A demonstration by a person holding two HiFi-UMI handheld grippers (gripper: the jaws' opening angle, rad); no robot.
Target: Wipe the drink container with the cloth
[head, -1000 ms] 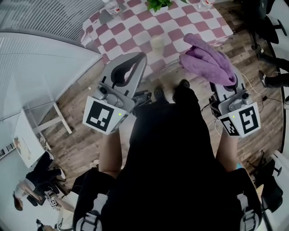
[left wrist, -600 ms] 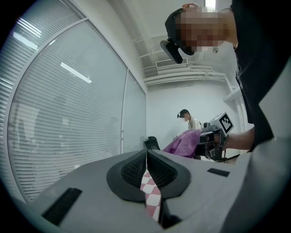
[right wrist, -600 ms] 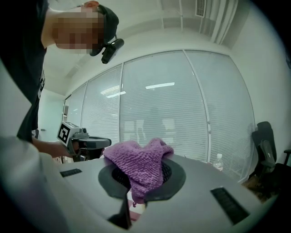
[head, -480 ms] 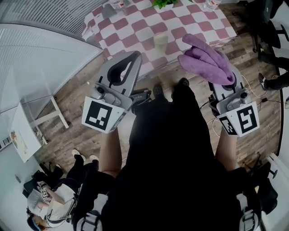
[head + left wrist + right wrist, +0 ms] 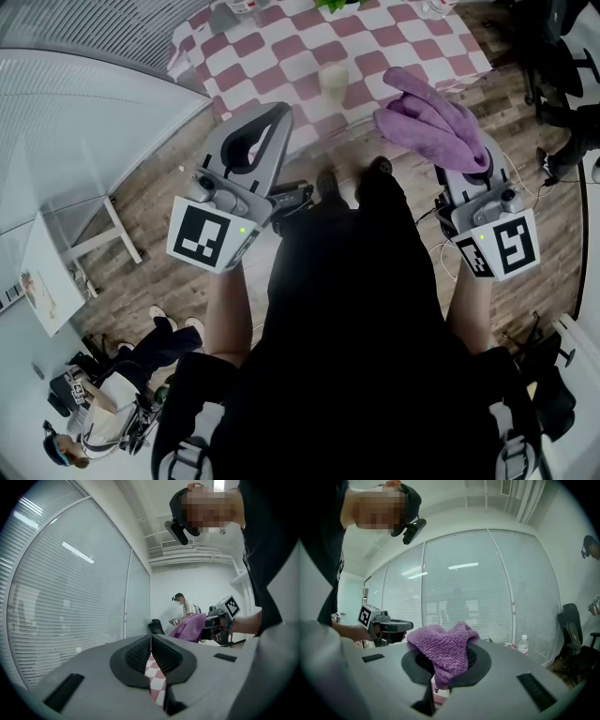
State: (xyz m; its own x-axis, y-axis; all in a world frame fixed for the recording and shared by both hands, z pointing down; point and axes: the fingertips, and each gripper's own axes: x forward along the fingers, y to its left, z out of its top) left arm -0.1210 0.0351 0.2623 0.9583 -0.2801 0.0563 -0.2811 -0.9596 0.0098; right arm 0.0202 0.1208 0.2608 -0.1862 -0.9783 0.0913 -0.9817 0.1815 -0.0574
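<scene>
1. Gripping the cloth (image 5: pixel 429 120) in my right claw (image 5: pixel 446 665), I have its jaws clenched on a fold. The purple towelling bunches over the jaw tips and flops forward.
2. My left claw (image 5: pixel 278 112) is clenched on nothing. Its jaws are pressed together, with only the checked table top showing past them.
3. The cup (image 5: pixel 332 79), pale and upright, stands on the table (image 5: pixel 281 52) ahead of me, near its front edge. In the head view it sits between the lines of my two claws.
4. Neither claw touches the cup. The cloth hangs to its right, clear of it.
5. Both claws are raised in front of my body, well apart, over the wood floor (image 5: pixel 159 202) just short of the table.
6. A plant (image 5: pixel 330 6) stands at the far side of the table.
7. A bottle (image 5: pixel 523 645) shows past my right claw, in front of the blinds (image 5: pixel 459 583).
8. Another person (image 5: pixel 103 417) is low at my left.
</scene>
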